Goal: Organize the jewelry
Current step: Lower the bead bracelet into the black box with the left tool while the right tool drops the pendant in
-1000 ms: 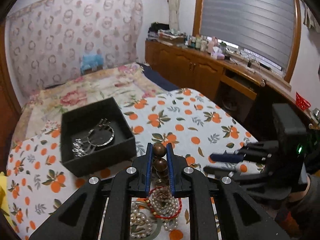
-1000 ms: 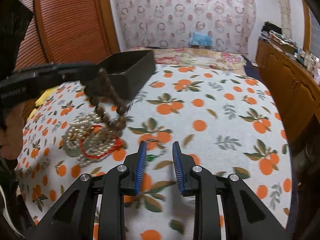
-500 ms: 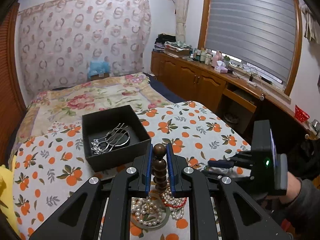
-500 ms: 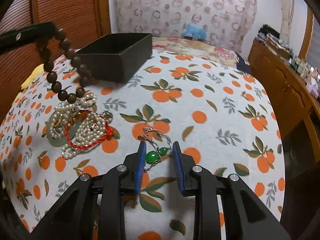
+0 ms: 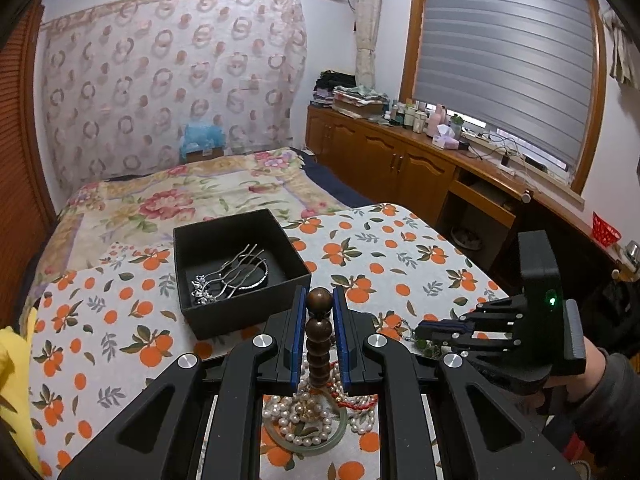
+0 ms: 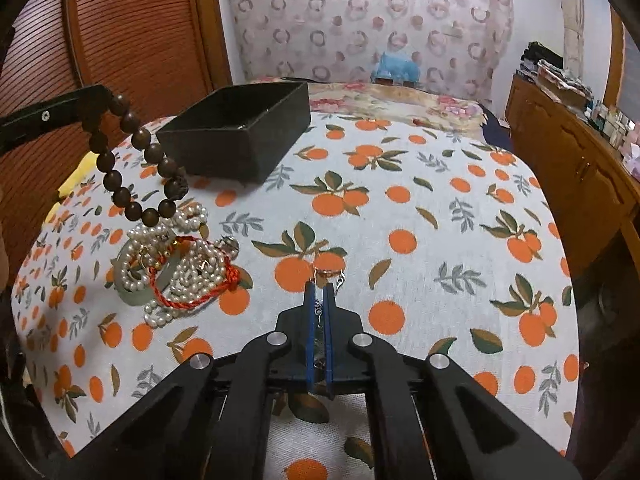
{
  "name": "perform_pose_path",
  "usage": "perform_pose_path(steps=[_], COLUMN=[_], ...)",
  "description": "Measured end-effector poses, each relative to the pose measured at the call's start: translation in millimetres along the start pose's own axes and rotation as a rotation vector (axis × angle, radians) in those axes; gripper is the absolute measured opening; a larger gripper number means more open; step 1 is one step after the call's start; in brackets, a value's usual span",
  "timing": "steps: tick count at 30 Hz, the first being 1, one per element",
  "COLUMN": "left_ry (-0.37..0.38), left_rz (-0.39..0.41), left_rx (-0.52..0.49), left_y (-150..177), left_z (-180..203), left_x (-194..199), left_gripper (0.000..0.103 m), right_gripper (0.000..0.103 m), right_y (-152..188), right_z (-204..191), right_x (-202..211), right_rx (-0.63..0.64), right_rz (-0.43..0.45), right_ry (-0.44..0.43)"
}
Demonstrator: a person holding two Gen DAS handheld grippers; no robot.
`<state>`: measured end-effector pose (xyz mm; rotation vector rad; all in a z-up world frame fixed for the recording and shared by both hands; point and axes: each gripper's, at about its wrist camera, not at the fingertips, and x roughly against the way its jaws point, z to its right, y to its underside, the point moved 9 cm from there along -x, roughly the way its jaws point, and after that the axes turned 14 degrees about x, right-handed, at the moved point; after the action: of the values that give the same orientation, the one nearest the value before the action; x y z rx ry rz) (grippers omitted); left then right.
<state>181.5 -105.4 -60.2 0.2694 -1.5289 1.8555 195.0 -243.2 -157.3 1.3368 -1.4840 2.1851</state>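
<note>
- Left wrist view shows the left gripper [image 5: 319,334] clamped on a brown wooden bead bracelet [image 5: 319,340], its top bead pinched between the blue pads while the rest hangs free above the pile of pearl strands [image 5: 310,414].
- The open black box [image 5: 244,316] sits just ahead, toward the far left edge of the orange-print tablecloth [image 5: 400,256], with a silver hairpin [image 5: 228,276] lying inside it.
- To do this step well, I judge the bracelet should be carried over the box's near wall high enough that the lowest hanging bead clears the rim, then lowered inside before the pads part.
- The loop may swing; moving slowly and pausing over the box would let it settle and keep it from catching the hairpin's prongs.
- Right wrist view shows the right gripper [image 6: 319,312] with its pads drawn almost together on a thin silver chain necklace [image 6: 329,276] near the near edge of the cloth; the chain loops out past the tips onto the fabric.
- A green stone shows beside this gripper in the left view, though whether it is firmly caught I cannot tell.
- Lifting that chain straight up would test the hold before it is carried.
</note>
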Motion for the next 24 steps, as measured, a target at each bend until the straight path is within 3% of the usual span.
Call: perform_pose_path(steps=[9, 24], left_ry=[-0.004, -0.052], left_rz=[0.023, 0.083], left_rx=[0.009, -0.017], left_y=[-7.6, -61.5], left_z=[-5.9, -25.6], left_x=[10.0, 6.1], left_gripper=[0.012, 0.012], right_gripper=[0.004, 0.004], right_y=[-19.7, -122.7], right_z=[2.3, 0.8], right_x=[21.5, 53.0], right_rx=[0.02, 0.122], right_rz=[0.061, 0.221], right_ry=[0.005, 0.011])
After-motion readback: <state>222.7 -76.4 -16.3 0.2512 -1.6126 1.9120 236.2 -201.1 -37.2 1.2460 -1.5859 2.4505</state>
